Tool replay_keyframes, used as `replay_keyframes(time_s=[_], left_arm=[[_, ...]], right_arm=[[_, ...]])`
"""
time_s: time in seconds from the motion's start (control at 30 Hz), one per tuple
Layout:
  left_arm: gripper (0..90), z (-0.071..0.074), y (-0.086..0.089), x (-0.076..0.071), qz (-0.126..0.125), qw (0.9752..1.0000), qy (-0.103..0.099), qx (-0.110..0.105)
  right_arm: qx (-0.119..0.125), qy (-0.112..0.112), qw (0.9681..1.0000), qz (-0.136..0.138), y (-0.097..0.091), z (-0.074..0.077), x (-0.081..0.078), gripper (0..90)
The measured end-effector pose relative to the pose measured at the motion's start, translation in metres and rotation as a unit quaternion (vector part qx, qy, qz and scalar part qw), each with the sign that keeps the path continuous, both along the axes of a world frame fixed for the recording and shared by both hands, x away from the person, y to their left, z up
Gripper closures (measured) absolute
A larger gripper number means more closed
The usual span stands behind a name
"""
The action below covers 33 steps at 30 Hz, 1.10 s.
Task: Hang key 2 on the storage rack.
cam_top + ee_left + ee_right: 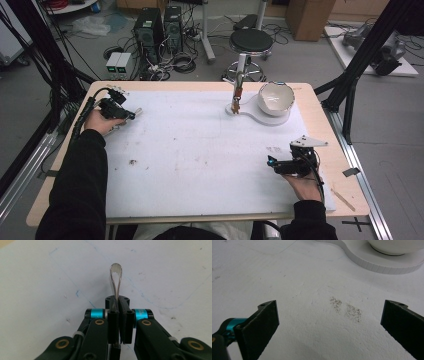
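Left gripper (131, 115) near desk's (320, 120) far-left corner, jaws clamped on spoon (116, 281) handle; bowl end sticking out past the tips over white mat (200, 150). Right gripper (272, 162) near right edge, jaws wide apart, nothing between them. White bowl (276, 98) on stand (272, 119) near far-right corner.

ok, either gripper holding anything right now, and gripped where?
The left gripper is shut on a shiny metal spoon, clamped on its handle, bowl end sticking out past the jaws. The right gripper is open and holds nothing.
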State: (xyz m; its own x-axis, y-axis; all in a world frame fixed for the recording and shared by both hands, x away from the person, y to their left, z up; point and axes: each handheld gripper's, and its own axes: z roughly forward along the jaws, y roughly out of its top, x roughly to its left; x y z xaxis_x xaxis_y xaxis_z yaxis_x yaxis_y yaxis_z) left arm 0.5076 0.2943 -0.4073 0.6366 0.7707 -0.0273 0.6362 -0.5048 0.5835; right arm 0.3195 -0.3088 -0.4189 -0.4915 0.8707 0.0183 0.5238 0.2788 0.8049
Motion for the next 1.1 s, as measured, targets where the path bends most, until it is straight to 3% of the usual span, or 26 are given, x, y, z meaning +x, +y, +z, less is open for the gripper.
replay_keyframes(time_s=[0.03, 0.07, 0.23, 0.27, 0.53, 0.7, 0.87, 0.93, 1.1], left_arm=[[86.7, 0.0, 0.0, 0.0, 0.0, 1.0, 0.0, 0.0], [86.7, 0.006, 0.001, -0.003, -0.001, 0.9998, -0.016, 0.007], [86.8, 0.019, 0.003, -0.008, 0.0, 0.9993, -0.037, 0.001], [86.8, 0.025, 0.005, -0.011, 0.0, 0.9991, -0.039, -0.013], [86.8, 0.043, 0.005, -0.021, -0.007, 0.9975, -0.058, -0.041], [86.8, 0.06, 0.005, -0.028, -0.005, 0.9934, -0.088, -0.073], [86.7, 0.073, 0.003, -0.029, -0.008, 0.9928, -0.092, -0.077], [86.7, 0.082, -0.002, -0.031, -0.011, 0.9911, -0.096, -0.091], [86.7, 0.092, -0.008, -0.035, -0.011, 0.9909, -0.095, -0.094]], right_arm=[[0.0, -0.002, 1.0, -0.001, 0.0, 0.0, 0.0, 0.7], [0.0, -0.002, 1.0, 0.0, 0.0, 0.0, 0.0, 0.7], [0.001, -0.007, 1.0, 0.001, -0.001, 0.002, 0.0, 0.7], [0.003, -0.006, 1.0, 0.0, 0.0, 0.002, 0.0, 0.7], [0.004, -0.007, 1.0, 0.001, 0.0, 0.003, 0.0, 0.7], [0.004, -0.008, 1.0, 0.002, 0.0, 0.003, 0.0, 0.7], [0.006, -0.007, 1.0, 0.003, 0.0, 0.003, 0.001, 0.7], [0.007, -0.009, 0.9999, 0.004, 0.0, 0.003, 0.002, 0.7], [0.007, -0.007, 0.9999, 0.006, 0.003, 0.002, 0.004, 0.7]])
